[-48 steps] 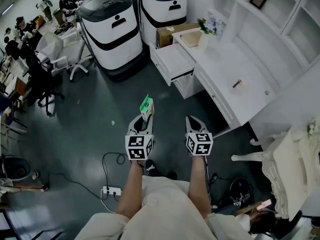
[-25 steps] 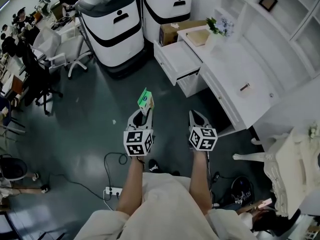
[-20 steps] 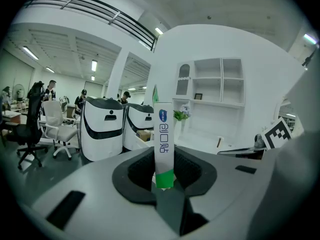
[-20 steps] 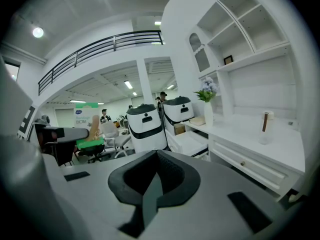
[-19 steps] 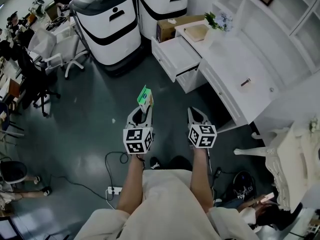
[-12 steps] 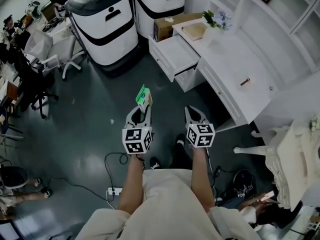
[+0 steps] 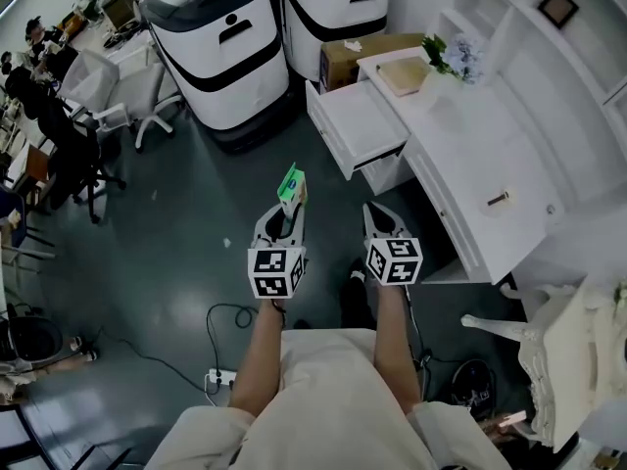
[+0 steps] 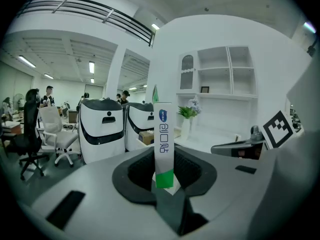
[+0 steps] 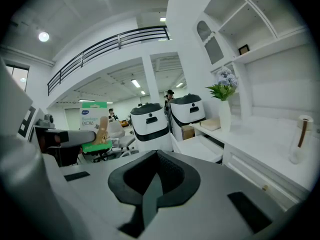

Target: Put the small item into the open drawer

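Left gripper [image 7: 284,213] jaws clamped on the small green-and-white box [image 7: 291,186], box upright between the fingers, its top standing out past them, right gripper [image 7: 378,215] jaws together and empty, open drawer [image 7: 358,125] well apart ahead

Bright even indoor light, sharp, fisheye bending, black corners

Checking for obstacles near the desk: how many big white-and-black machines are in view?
2. The left machine is by the office chair; the right machine is beside the cardboard box. More may be hidden.
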The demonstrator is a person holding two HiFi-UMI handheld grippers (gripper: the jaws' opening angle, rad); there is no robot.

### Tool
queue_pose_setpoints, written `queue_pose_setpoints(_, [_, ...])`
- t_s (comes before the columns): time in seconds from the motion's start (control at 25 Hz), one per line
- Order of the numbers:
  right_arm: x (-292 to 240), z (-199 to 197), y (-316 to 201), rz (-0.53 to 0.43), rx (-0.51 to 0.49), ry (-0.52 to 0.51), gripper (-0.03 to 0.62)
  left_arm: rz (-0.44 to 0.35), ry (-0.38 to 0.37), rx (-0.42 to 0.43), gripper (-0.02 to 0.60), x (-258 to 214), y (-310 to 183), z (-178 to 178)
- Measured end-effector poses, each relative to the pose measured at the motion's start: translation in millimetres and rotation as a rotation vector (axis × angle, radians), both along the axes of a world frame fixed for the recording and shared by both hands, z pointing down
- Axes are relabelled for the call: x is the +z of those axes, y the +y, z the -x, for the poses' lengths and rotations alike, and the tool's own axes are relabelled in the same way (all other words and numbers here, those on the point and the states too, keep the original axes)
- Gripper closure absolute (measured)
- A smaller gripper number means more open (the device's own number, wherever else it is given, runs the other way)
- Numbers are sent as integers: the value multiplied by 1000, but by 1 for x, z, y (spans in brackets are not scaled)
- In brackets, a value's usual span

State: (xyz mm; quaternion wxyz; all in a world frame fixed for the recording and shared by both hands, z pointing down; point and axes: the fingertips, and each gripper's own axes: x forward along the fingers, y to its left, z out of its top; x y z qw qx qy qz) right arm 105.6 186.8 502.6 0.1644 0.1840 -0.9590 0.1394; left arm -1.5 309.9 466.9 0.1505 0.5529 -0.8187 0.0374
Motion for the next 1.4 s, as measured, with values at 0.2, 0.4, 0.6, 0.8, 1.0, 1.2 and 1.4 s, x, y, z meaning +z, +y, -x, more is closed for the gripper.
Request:
queue_pose_setpoints(0.2, [-11, 36, -59, 6, -22, -25, 568, 23, -25, 15, 482, -5, -57, 25])
queue_pose_setpoints(0.4, [-27, 49, -126, -17, -29, -43, 568, 29, -29, 12, 482, -8, -120, 41])
queue_pose_setpoints(0.6, [-32, 56, -187, -17, -27, -49, 568, 32, -43, 11, 482, -13, -176, 50])
queue_pose_setpoints(0.8, [-25, 58, -228, -9, -41, -40, 568, 33, -42, -6, 482, -15, -219, 55])
queue_pose_setpoints(1.0, [-11, 65, -255, 17, -52, -21, 568, 54, -36, -4, 482, -6, -245, 58])
queue_pose_setpoints(1.2, [-4, 79, -270, 12, -54, -4, 568, 58, -17, -8, 482, 1, -267, 79])
queue_pose_setpoints(1.4, [4, 98, -298, -6, 19, 17, 568, 71, 12, 73, 482, 15, -310, 104])
